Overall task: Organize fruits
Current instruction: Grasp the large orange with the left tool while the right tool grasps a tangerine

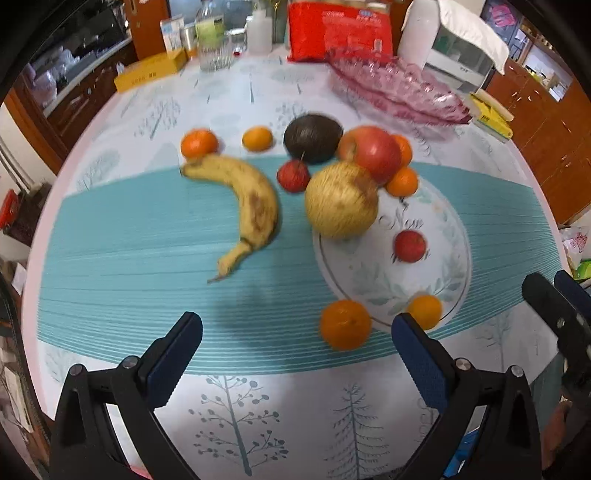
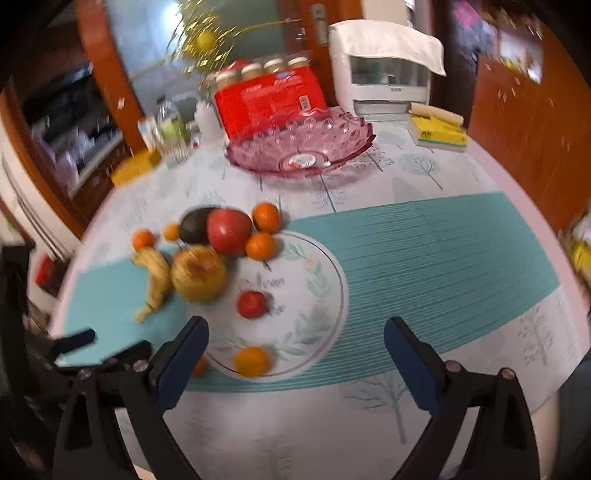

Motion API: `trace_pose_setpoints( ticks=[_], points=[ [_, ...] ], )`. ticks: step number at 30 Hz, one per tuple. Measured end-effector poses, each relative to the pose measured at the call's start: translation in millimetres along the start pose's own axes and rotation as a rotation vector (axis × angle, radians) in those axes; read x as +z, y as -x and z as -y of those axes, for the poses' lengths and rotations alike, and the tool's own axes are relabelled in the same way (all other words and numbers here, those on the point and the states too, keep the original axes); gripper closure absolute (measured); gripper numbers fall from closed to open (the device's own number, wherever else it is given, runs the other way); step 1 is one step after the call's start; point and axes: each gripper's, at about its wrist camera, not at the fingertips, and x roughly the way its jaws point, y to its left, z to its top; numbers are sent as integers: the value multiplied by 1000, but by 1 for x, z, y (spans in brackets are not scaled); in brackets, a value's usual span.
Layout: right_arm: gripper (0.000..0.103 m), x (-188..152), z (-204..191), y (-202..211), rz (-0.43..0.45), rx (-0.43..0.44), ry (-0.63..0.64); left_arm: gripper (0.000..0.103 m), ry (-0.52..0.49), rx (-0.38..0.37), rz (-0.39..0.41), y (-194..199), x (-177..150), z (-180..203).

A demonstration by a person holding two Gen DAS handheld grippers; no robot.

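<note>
Fruit lies on a round table around a white floral plate [image 1: 443, 269] [image 2: 317, 295]. A small red fruit [image 1: 409, 246] [image 2: 252, 304] and an orange [image 1: 424, 311] [image 2: 252, 361] sit on the plate. A yellow apple [image 1: 340, 201] [image 2: 198, 273], red apple [image 1: 373, 152] [image 2: 228, 230], avocado [image 1: 313, 137] [image 2: 194, 224], banana [image 1: 245, 205] [image 2: 157, 282] and several oranges lie beside it. A pink glass bowl [image 1: 399, 86] [image 2: 301, 146] stands at the back. My left gripper [image 1: 295, 343] and right gripper [image 2: 295, 350] are open and empty, above the table's near side.
A red package [image 1: 338, 31] [image 2: 267, 98], bottles, a glass jar [image 1: 214, 48] and a yellow box [image 1: 149, 74] stand along the far edge. A white appliance [image 2: 384, 70] and a yellow book [image 2: 437, 133] are at the back right. Wooden cabinets surround the table.
</note>
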Motion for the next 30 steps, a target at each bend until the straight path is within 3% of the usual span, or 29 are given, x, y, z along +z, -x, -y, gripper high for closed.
trace_pose_setpoints(
  ticks=[7,10,14,20,26,30],
  points=[
    [7,-19,-3,-49,-166,40,61,1,24,-4,-34,-29,-11,-6],
    [9,-27,-4,-63,-177,39,90,1,24,-19,-46,-35,-12,-4],
    [22,-33,-11,-77,-202,69,135,6,14,-31,-59,-43,-12,2],
    [33,-28,-16,-79,-186,150,159,12,49,-90,-72,-53,-7,-1],
    [55,-22,-27,-84,-183,251,243,34,20,-187,-88,-55,-3,7],
    [56,-22,-33,-92,-212,313,282,44,-19,-243,-107,-56,1,12]
  ],
)
